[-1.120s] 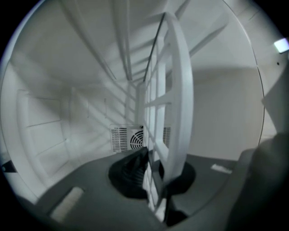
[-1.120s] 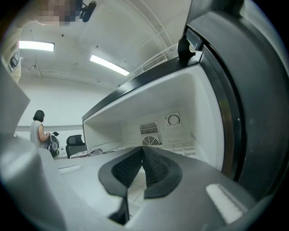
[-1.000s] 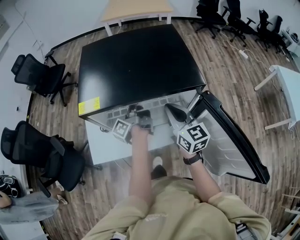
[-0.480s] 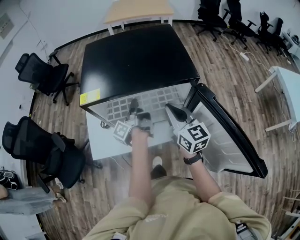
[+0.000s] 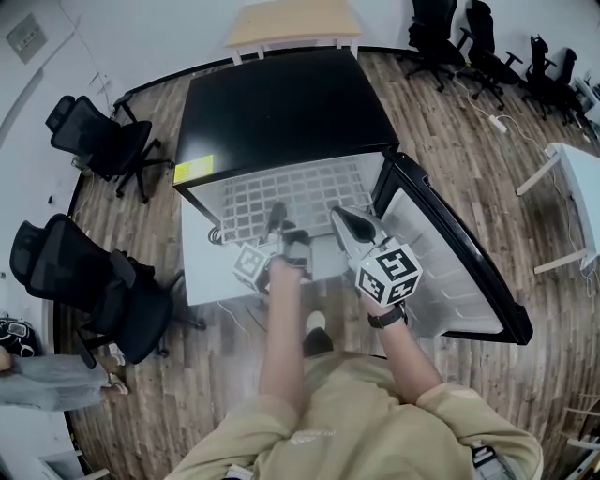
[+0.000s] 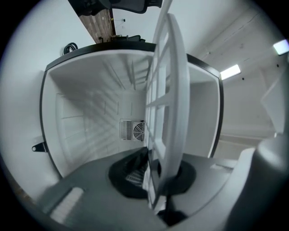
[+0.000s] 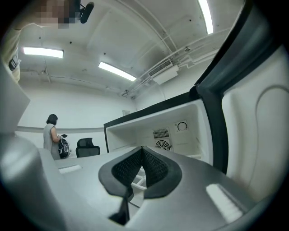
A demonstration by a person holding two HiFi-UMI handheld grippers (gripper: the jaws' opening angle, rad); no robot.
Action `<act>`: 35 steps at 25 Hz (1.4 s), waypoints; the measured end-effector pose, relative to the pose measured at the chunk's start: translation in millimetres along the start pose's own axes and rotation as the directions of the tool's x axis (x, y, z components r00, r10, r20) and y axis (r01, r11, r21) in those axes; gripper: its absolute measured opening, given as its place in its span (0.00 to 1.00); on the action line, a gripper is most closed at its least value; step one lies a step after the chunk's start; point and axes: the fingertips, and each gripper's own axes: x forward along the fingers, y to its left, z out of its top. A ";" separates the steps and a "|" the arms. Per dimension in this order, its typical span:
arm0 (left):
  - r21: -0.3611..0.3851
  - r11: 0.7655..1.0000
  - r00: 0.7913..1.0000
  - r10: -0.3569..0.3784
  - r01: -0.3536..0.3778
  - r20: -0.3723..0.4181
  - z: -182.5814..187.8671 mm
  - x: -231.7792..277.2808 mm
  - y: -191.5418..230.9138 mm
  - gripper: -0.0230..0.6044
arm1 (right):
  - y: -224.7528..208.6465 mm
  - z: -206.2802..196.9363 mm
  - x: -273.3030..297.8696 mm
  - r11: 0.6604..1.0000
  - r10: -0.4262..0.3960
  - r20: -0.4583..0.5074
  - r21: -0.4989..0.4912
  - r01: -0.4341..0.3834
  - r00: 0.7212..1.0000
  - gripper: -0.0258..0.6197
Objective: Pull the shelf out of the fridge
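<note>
The black fridge (image 5: 281, 103) stands with its door (image 5: 459, 272) swung open to the right. A white wire shelf (image 5: 291, 197) sticks far out of its front. My left gripper (image 5: 278, 217) is shut on the shelf's front edge. In the left gripper view the shelf (image 6: 168, 90) runs edge-on between the dark pads, where my left gripper (image 6: 156, 173) clamps it, with the white fridge interior (image 6: 86, 122) behind. My right gripper (image 5: 345, 223) hovers just right of the left one, shut with nothing in it. In the right gripper view the pads of my right gripper (image 7: 142, 153) meet.
Black office chairs (image 5: 98, 141) (image 5: 89, 286) stand left of the fridge. A wooden table (image 5: 291, 19) is behind it, a white table (image 5: 577, 178) at the far right. A person (image 7: 50, 135) stands far off by a chair. The floor is wood planks.
The shelf has slid farther out of the fridge, showing much more of its grid. My left gripper has drawn back with it; the right gripper has barely moved.
</note>
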 end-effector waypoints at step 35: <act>0.898 0.440 0.993 0.104 0.001 -0.052 -59.9 -216.5 -127.1 0.08 | 110.8 -14.8 -137.7 0.996 0.079 0.028 0.036 -0.080 0.997 0.05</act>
